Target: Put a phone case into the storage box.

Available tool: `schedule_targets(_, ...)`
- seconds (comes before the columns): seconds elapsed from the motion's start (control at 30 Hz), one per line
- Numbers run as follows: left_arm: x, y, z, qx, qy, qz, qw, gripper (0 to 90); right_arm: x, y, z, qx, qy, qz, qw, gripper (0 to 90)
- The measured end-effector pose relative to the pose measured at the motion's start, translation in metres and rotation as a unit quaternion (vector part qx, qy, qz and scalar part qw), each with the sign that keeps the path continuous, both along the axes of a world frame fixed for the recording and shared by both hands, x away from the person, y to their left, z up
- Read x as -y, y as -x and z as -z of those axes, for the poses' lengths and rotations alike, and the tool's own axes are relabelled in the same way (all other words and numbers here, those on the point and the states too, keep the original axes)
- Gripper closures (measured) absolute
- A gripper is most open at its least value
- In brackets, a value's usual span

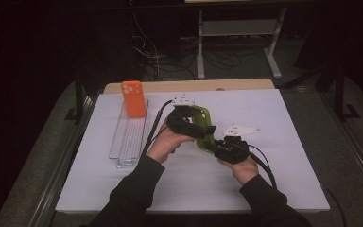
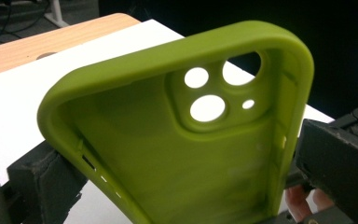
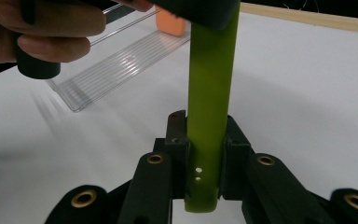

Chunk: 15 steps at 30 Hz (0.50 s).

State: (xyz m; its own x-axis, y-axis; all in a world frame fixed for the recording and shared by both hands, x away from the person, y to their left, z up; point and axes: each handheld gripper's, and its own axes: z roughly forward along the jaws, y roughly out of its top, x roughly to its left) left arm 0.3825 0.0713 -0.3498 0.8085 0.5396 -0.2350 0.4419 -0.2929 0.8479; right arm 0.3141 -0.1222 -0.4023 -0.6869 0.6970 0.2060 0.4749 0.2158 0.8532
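Note:
A green phone case (image 1: 202, 124) is held above the middle of the white mat between both grippers. My left gripper (image 1: 197, 128) is shut across its width; in the left gripper view the case (image 2: 168, 154) shows its hollow inside and camera holes, with a black jaw on each long side. My right gripper (image 1: 216, 144) is shut on the case's lower end. The right gripper view shows the case (image 3: 208, 93) edge-on and upright, clamped between my jaws (image 3: 207, 140). An orange phone case (image 1: 133, 98) stands upright at the far end of a clear rack (image 1: 130, 137).
The white mat (image 1: 264, 142) covers a wooden table (image 1: 189, 86). The rack lies along the mat's left side, and its ribbed tray (image 3: 116, 65) is close to the hand (image 3: 46, 28) holding the left gripper. Dark floor and cables lie beyond the table.

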Motion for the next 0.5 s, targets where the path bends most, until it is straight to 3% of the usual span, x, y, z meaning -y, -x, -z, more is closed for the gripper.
schedule_targets(0.5, -0.0043, -0.0006, -0.0004, 0.002, 0.015, -0.011, 0.9998, 9.5, -0.0009, -0.0001, 0.0010, 0.005, 0.008, 0.002, 1.0000, 75.7)
